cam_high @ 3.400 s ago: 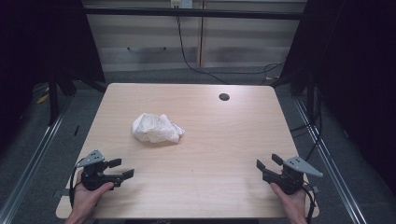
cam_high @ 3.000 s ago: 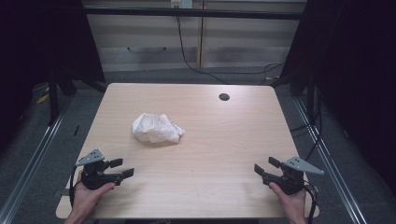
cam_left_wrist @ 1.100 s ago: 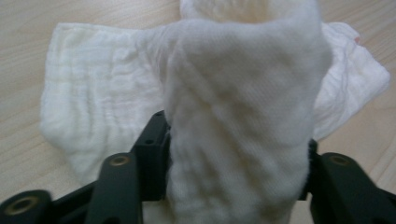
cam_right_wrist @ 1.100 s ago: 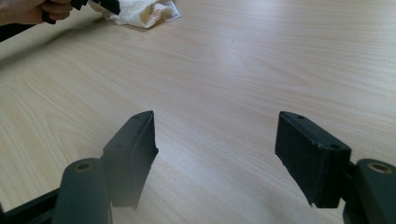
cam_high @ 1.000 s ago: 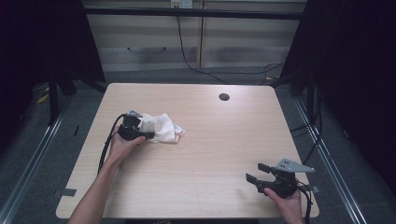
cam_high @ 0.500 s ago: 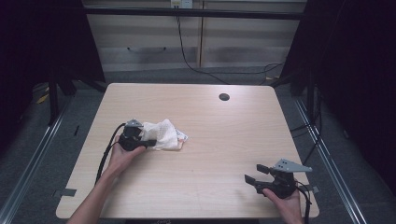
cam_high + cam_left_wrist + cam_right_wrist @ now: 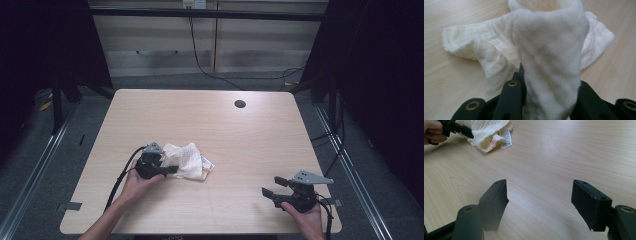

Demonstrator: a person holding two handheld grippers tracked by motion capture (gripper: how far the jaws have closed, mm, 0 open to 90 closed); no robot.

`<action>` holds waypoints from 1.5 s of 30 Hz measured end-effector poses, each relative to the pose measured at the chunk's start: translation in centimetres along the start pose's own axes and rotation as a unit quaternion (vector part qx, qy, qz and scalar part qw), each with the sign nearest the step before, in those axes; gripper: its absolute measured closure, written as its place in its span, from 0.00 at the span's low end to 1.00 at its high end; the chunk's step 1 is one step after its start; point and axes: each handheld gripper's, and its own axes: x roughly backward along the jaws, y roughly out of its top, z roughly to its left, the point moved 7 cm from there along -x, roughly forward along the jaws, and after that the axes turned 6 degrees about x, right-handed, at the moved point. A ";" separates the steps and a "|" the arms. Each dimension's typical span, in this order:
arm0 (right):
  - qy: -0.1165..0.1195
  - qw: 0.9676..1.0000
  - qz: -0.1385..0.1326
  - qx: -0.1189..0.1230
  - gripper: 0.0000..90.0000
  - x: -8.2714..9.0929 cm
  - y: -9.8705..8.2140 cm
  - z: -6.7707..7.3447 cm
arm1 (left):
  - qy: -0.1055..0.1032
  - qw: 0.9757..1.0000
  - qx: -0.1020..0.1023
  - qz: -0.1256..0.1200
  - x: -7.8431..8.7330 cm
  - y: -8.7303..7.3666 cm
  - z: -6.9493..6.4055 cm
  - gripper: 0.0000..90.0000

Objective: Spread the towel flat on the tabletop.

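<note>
L gripper (image 7: 167, 169) pinching white cloth (image 7: 187, 159) (jaws just closed in); R gripper (image 7: 271, 192) spread, holding 0.

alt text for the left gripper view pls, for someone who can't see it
The left gripper is shut on a fold of white cloth, its two black jaws rising from the bottom edge on either side of the fold. The rest of the cloth lies crumpled beyond on a pale wooden table.

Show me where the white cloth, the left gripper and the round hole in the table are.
white cloth (image 7: 187, 159): high view, middle of the crumpled fabric.
left gripper (image 7: 170, 170): high view, between its fingertips, at the cloth's edge.
round hole (image 7: 240, 104): high view, centre of the dark opening in the tabletop.
</note>
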 end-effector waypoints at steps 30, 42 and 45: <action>0.022 1.000 0.006 0.014 0.33 -0.7 1.5 0.5 | -0.064 0.998 -0.025 0.016 -1.5 -0.7 -6.1 0.69; 0.089 0.994 0.033 0.048 0.44 -6.4 6.3 1.6 | -0.076 0.996 -0.029 -0.033 3.4 -0.9 -6.1 0.29; 0.112 0.992 0.035 0.047 0.49 -7.7 7.2 1.8 | -0.069 0.996 -0.021 -0.056 5.4 -1.2 -5.1 0.26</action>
